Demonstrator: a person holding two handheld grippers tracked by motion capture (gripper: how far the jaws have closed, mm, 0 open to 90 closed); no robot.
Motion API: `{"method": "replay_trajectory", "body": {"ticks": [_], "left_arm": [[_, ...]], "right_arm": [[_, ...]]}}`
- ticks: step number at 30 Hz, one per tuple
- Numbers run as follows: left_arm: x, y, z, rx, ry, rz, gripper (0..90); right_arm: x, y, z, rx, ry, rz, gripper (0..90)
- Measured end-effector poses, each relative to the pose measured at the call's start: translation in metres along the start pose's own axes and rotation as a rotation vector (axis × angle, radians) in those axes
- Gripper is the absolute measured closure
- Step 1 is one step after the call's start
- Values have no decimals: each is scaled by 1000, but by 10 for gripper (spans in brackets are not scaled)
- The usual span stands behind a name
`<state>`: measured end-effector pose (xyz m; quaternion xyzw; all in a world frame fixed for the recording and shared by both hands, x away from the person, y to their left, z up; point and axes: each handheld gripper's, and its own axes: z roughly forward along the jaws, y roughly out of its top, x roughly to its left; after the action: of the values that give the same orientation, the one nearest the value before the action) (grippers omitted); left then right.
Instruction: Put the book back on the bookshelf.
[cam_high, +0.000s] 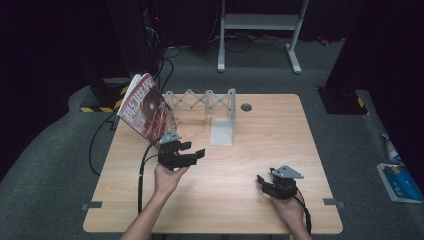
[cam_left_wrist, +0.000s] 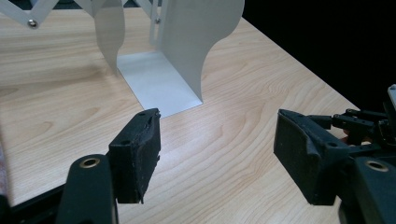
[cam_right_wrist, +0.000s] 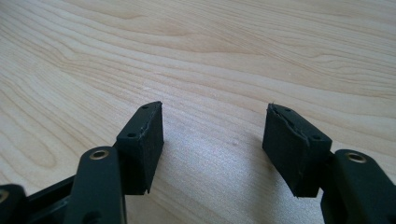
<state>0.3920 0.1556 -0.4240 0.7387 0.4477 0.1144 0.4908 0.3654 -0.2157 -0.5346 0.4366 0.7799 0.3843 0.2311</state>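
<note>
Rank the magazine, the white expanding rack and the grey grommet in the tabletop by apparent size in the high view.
1. white expanding rack, though the magazine looks close in size
2. magazine
3. grey grommet, by far the smallest

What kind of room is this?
Probably a lab or recording studio: a lone wooden table on grey carpet, dark curtains around it, cables trailing across the floor, and a metal stand behind.
</note>
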Motion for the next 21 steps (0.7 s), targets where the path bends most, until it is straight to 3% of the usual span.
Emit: {"method": "replay_trajectory", "body": {"ticks": [21], "left_arm": [[-2,-8,17,32,-9,-10,329]], "right_arm": [[0,0,0,0,0,2,383]]}}
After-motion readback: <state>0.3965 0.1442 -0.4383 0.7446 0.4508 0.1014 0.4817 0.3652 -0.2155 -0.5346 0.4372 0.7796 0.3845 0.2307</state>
